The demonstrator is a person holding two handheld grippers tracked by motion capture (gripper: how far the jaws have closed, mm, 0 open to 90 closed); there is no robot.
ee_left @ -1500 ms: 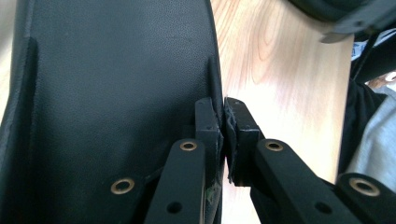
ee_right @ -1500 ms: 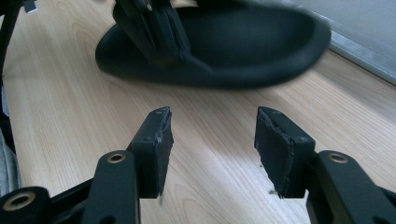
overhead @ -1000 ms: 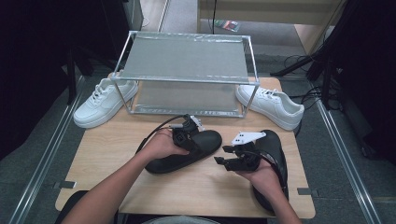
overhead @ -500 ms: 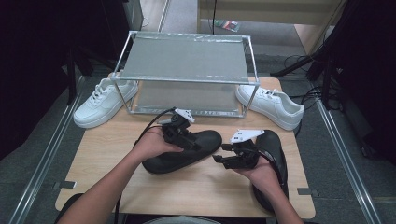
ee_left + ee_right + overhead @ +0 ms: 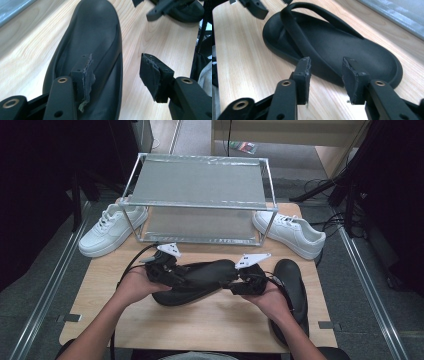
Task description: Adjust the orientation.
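Two grippers meet over one black sandal (image 5: 195,281) that lies crosswise in the middle of the wooden table (image 5: 210,327), near the person's edge. The left gripper (image 5: 172,274) sits at the sandal's left end; in the left gripper view its jaws stand spread, one pad (image 5: 85,75) over the footbed and the other off past the sandal's side over bare wood, neither pressing on anything. The right gripper (image 5: 239,281) sits at the sandal's other end. Its jaws have just been closing, yet in the right gripper view they are still apart, the pads (image 5: 305,71) just short of the sandal's rim with only table wood between them, so nothing is pinched.

A second black sandal (image 5: 292,292) lies lengthwise at the right of the table, partly under the person's right hand (image 5: 272,301). Farther back stands a metal wire rack (image 5: 200,205) with two mesh shelves. A white sneaker (image 5: 111,229) rests beside its left leg, and another white sneaker (image 5: 290,232) beside its right leg, at the table's far corners.
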